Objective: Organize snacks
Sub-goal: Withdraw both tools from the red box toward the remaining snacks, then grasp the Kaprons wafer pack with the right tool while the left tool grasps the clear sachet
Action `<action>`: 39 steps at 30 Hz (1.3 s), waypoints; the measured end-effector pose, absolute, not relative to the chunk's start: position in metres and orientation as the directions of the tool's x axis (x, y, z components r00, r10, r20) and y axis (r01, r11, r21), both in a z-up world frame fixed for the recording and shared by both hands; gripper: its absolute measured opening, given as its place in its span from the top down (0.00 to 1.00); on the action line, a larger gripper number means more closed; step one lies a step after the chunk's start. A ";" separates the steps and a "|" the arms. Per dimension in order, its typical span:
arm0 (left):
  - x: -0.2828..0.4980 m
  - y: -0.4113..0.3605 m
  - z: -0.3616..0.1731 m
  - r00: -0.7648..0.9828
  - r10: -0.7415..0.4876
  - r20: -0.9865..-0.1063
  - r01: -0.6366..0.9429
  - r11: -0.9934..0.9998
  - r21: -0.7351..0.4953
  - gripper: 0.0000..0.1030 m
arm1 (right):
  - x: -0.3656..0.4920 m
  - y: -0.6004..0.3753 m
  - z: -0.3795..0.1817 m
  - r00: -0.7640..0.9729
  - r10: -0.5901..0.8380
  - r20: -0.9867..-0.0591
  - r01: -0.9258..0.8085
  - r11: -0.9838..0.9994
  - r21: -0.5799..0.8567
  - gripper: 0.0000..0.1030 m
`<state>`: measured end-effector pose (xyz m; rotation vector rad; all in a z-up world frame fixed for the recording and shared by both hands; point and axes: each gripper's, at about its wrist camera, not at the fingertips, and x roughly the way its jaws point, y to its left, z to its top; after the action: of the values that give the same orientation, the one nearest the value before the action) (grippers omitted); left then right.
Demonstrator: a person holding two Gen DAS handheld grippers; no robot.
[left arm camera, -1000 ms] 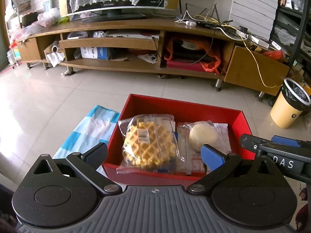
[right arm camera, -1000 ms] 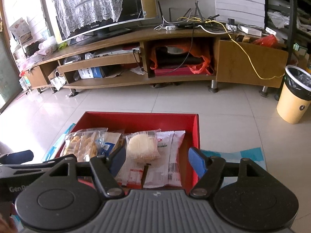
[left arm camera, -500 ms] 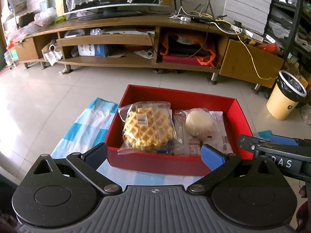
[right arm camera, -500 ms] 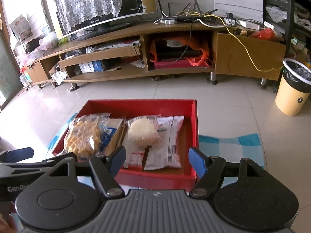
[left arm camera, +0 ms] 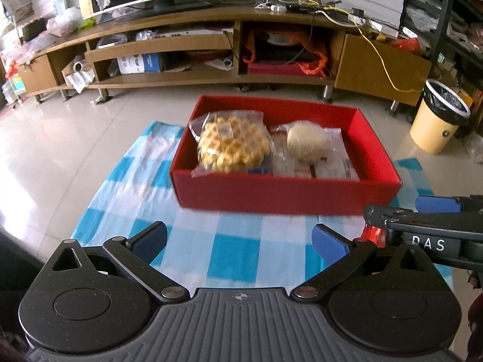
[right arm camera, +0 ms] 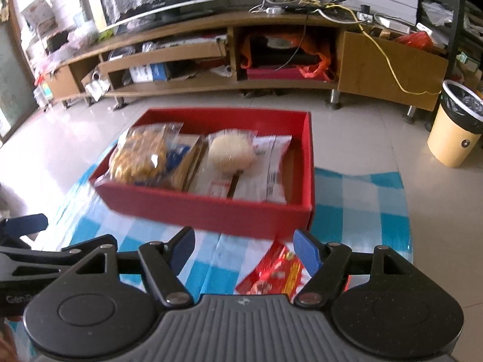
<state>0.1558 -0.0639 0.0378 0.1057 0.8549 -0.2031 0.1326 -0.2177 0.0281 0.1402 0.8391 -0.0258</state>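
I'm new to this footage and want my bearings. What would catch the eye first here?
The red box on the blue checked cloth stands out first, with a bagged waffle at its left and a round bun beside it. Near the right tongs, a red snack packet lies on the cloth outside the box. Both tongs, left included, are open and empty.

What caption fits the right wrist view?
Open right gripper above a red snack packet, before the filled red box.

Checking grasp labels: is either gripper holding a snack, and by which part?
Nothing is held: the left gripper and right gripper are both open and empty.
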 end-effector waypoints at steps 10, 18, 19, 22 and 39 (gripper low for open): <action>0.120 -0.041 0.014 0.563 -0.141 -0.815 0.247 0.969 0.004 0.00 | 0.103 -0.194 0.003 0.585 0.083 -0.807 -0.006 0.995 0.099 0.31; 0.097 -0.007 0.000 0.511 -0.132 -0.849 0.184 0.982 -0.042 0.00 | 0.080 -0.166 -0.016 0.523 0.123 -0.844 -0.120 0.990 0.071 0.30; 0.094 -0.004 -0.003 0.501 -0.132 -0.855 0.181 0.983 -0.045 0.00 | 0.078 -0.163 -0.019 0.514 0.130 -0.848 -0.127 0.989 0.075 0.30; 0.090 0.000 -0.009 0.489 -0.107 -0.866 0.168 0.985 -0.027 0.00 | 0.070 -0.153 -0.026 0.494 0.142 -0.858 -0.156 0.985 0.073 0.30; 0.101 0.040 -0.010 0.460 -0.143 -0.877 0.047 0.990 -0.136 0.00 | 0.047 -0.086 -0.044 0.411 0.285 -0.866 -0.458 0.886 0.074 0.26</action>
<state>0.1008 0.0397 -0.0104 -0.0975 1.0876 -0.1167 0.0473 -0.0861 -0.0436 -0.1851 1.0480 0.4704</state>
